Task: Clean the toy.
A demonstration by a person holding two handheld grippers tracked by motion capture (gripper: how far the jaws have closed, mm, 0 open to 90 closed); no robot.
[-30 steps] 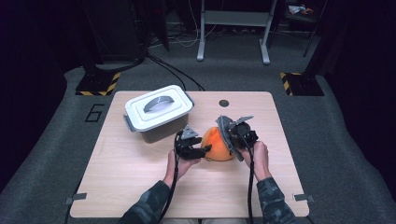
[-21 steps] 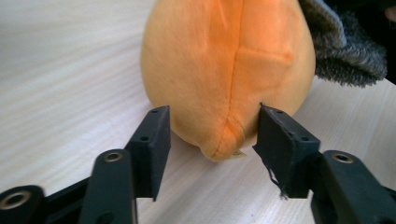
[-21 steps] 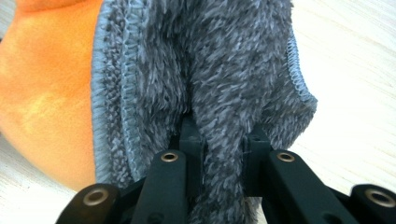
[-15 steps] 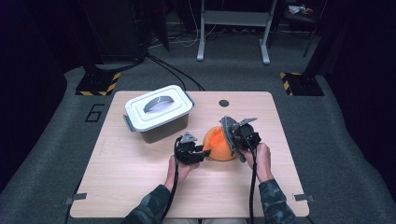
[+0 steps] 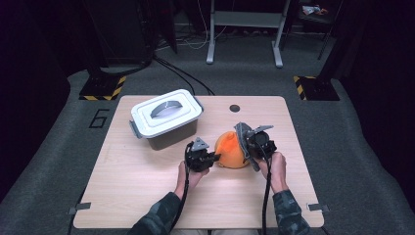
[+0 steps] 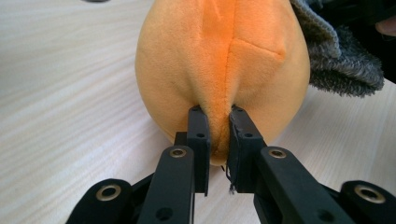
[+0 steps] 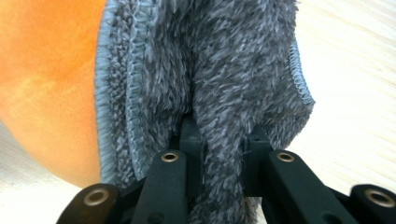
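**Both tongs pinch at the orange plush and its grey cloth**

High view: a person's forearms come in from the near edge of the wooden surface (image 5: pixel 147 196). The left tongs (image 5: pixel 214 157) meet the left side of the orange plush toy (image 5: pixel 230 149), which sits right of centre on the surface. The right tongs (image 5: pixel 248 145) are at the toy's right side, where a grey cloth (image 5: pixel 242 138) drapes against it. A lidded grey box (image 5: pixel 165 117) stands well apart at the far left, and a small dark round hole (image 5: pixel 235 107) marks the surface near its far edge.

Left gripper view: the left tongs (image 6: pixel 218 125) have just been closing and now pinch a fold of the orange plush toy (image 6: pixel 222 60) along its seam, the fabric squeezed between the two black jaws. The toy rests on the surface (image 6: pixel 60 88); the grey cloth (image 6: pixel 336 60) lies against its right side.

Right gripper view: the right tongs (image 7: pixel 223 140) are pressed together on a fold of the fuzzy grey cloth (image 7: pixel 210 65), whose stitched edge runs down the left. The orange plush toy (image 7: pixel 46 70) lies just behind the cloth, touching it, on the left
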